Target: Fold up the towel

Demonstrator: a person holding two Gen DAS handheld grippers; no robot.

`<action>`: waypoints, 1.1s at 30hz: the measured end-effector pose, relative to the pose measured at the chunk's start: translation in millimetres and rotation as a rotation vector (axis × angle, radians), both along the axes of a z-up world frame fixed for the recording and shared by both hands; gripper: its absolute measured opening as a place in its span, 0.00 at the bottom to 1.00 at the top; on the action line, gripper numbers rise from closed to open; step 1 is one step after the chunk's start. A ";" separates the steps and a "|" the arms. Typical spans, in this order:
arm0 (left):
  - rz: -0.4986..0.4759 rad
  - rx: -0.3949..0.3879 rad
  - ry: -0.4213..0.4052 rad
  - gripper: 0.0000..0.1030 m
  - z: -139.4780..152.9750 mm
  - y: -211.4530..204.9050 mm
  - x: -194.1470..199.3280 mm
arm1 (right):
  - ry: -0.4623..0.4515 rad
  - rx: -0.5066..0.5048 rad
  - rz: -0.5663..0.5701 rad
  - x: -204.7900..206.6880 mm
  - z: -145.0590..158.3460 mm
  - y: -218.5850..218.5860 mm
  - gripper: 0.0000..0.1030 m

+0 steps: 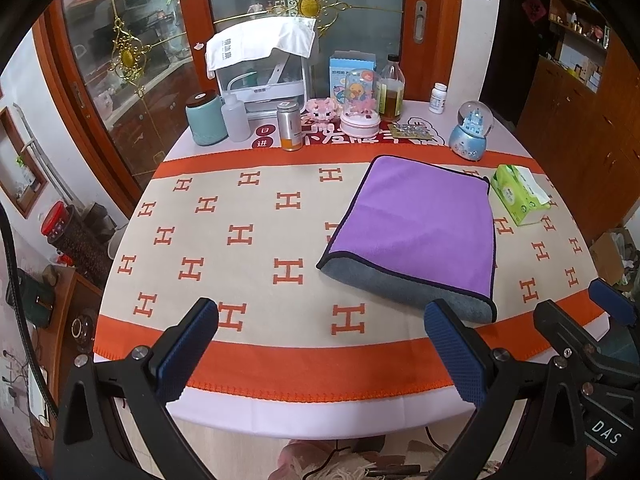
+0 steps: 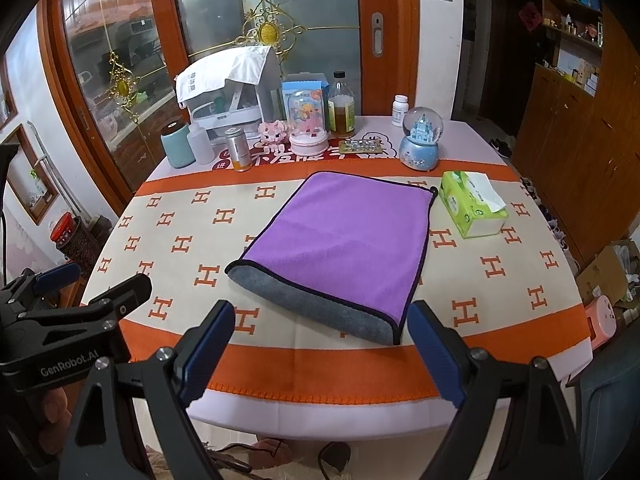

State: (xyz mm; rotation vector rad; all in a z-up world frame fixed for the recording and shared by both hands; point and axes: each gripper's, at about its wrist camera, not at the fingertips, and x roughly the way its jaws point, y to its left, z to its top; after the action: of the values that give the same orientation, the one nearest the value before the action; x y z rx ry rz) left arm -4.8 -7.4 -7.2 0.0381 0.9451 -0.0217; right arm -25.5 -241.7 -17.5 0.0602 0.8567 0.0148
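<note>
A purple towel (image 1: 420, 224) with a grey underside and dark trim lies folded flat on the table, with the grey layer showing along its near edge; it also shows in the right wrist view (image 2: 344, 232). My left gripper (image 1: 320, 324) is open and empty, held over the table's near edge, left of the towel. My right gripper (image 2: 322, 328) is open and empty just in front of the towel's near edge. The right gripper also shows at the right of the left wrist view (image 1: 576, 308). The left gripper shows at the left of the right wrist view (image 2: 96, 280).
The table carries a beige and orange cloth (image 2: 192, 248). A green tissue pack (image 2: 472, 208) lies right of the towel. Along the far edge stand a snow globe (image 2: 420, 140), bottles (image 2: 342, 108), a teal canister (image 2: 178, 144) and a white appliance (image 2: 228, 92).
</note>
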 end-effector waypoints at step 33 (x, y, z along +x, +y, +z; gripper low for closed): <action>-0.007 0.003 -0.011 0.99 6.4 -6.8 -2.8 | -0.014 0.001 -0.008 -14.7 2.0 -5.4 0.86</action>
State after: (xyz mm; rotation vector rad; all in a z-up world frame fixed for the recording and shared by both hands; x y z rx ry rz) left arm -7.6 -14.2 -0.8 0.0449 0.9336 -0.0266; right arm -40.2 -247.0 -15.5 0.0642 0.8425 0.0076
